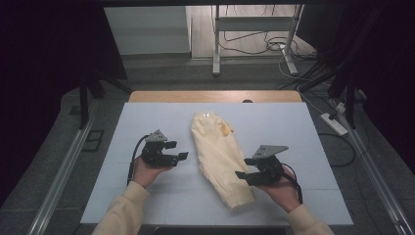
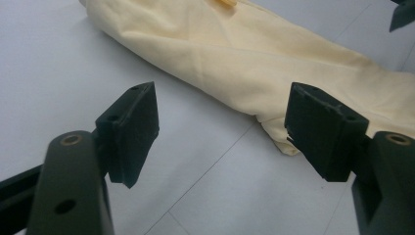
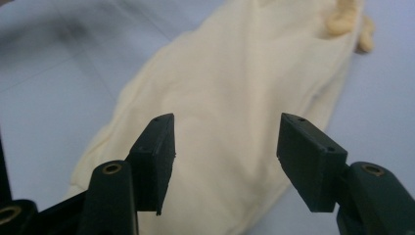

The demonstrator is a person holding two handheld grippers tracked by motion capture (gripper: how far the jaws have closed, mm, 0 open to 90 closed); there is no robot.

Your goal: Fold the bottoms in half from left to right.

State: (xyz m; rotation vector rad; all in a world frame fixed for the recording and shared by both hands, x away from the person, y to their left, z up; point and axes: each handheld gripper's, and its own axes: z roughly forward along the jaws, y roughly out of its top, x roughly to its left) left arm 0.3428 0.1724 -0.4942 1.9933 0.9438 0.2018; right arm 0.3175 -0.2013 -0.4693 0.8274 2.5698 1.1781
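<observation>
A folded pale yellow garment [image 1: 219, 154] lies lengthwise in the middle of the white table [image 1: 147, 122], cuffed end toward me, a drawstring [image 1: 224, 129] near its far end. My left gripper [image 1: 177, 150] hovers open just left of the cloth, nothing between its jaws. In the left gripper view the garment [image 2: 235, 54] stretches across ahead of that gripper [image 2: 222, 129]. My right gripper [image 1: 243, 168] is open at the garment's right edge. The right gripper view has the cloth [image 3: 230, 98] directly beyond its spread jaws [image 3: 225, 156], with the drawstring [image 3: 350, 24] at upper right.
The white board rests on a wooden tabletop [image 1: 215, 96] showing at the far edge. Metal rails [image 1: 63, 171] run along both sides. Beyond the table stand a metal frame [image 1: 254, 29], loose cables [image 1: 264, 46] and a power strip [image 1: 334, 123] on the floor.
</observation>
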